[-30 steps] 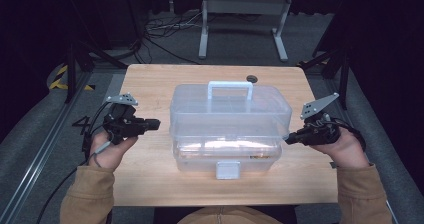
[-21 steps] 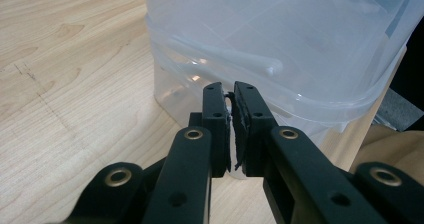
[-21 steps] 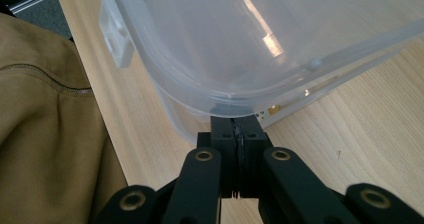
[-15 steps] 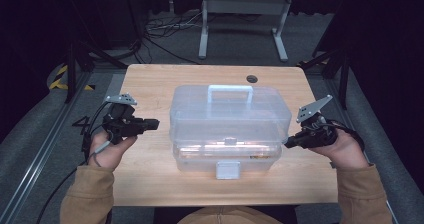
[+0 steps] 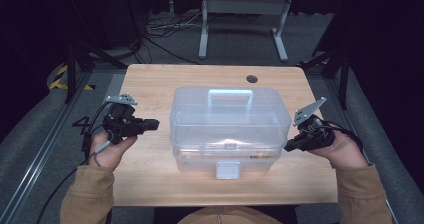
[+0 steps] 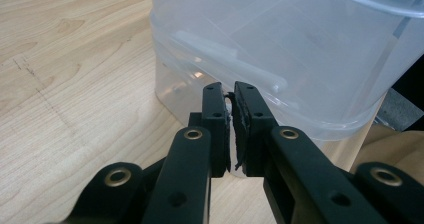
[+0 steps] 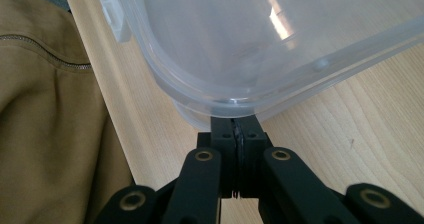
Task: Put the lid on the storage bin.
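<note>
A clear plastic storage box (image 5: 230,129) with a lid handle (image 5: 230,97) and a white front latch (image 5: 228,170) stands in the middle of the wooden table (image 5: 150,84). My left gripper (image 5: 155,124) is held level at the box's left side, a short gap away. In the left gripper view the left gripper (image 6: 231,91) is shut with nothing between its pads, pointing at the box (image 6: 300,49). My right gripper (image 5: 287,147) is shut at the box's right near corner. Its tips (image 7: 235,121) sit just under the lid rim of the box (image 7: 240,39); I cannot tell if they touch.
A round dark grommet (image 5: 252,78) sits in the table's far edge behind the box. Metal stand legs (image 5: 240,14) and cables lie on the floor beyond. A tan sleeve (image 7: 45,109) hangs past the table's near edge.
The right gripper has edged slightly in toward the box's right near corner. The left gripper and the box have not moved.
</note>
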Available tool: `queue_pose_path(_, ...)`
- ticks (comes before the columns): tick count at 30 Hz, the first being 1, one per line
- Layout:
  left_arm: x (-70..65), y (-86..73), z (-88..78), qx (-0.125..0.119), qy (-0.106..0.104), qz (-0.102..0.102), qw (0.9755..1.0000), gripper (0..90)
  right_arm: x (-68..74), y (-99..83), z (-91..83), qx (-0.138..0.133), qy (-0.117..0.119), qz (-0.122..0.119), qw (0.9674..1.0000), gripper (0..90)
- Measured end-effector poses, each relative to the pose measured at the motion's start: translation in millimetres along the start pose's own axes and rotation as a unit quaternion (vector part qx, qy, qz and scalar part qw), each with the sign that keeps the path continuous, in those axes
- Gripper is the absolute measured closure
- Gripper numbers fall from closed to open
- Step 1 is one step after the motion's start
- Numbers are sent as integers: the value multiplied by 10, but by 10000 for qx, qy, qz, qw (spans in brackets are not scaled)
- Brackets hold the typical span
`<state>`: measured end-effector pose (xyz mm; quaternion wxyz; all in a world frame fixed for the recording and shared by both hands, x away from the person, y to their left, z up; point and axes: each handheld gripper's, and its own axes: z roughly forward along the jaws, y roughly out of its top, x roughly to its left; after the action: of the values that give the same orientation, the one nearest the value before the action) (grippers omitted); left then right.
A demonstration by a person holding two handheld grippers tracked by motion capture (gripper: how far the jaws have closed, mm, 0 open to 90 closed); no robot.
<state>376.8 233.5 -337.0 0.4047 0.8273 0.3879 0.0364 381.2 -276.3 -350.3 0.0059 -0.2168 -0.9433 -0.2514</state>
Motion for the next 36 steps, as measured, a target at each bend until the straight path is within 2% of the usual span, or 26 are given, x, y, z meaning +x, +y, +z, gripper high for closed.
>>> queue_pose_path(14, 2, -6, 19, 59, -50, -78, 9999, 842, -9, 3, 84, 230, 92, -52, 9997, 892)
queue_pose_path(36, 19, -8, 41, 82, -64, -57, 9999, 842, -25, -11, 148, 465, 216, -58, 9987, 892)
